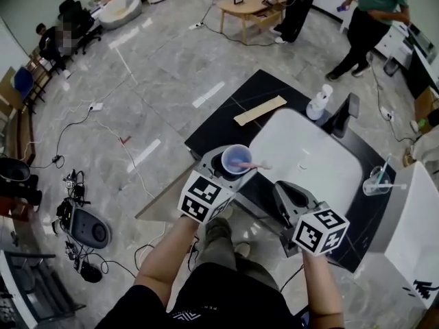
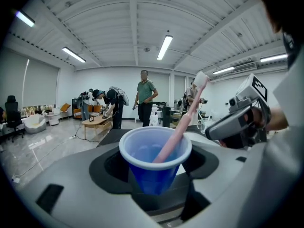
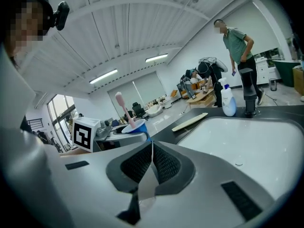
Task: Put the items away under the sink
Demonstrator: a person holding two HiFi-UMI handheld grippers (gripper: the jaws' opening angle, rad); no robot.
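Two forearms reach up-frame from bottom centre | left gripper clasps blue cup | right gripper jaws closed, empty

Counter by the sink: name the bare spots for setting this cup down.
Bare: the black counter between the wooden strip and the blue cup, and the sink basin. Crowded: the far rim, by the bottle and faucet.

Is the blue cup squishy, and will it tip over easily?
Probably squishy and light: the blue cup looks like thin plastic, so a hard squeeze may dent it. The tall pink toothbrush leans over its rim, so set down it might tip easily.
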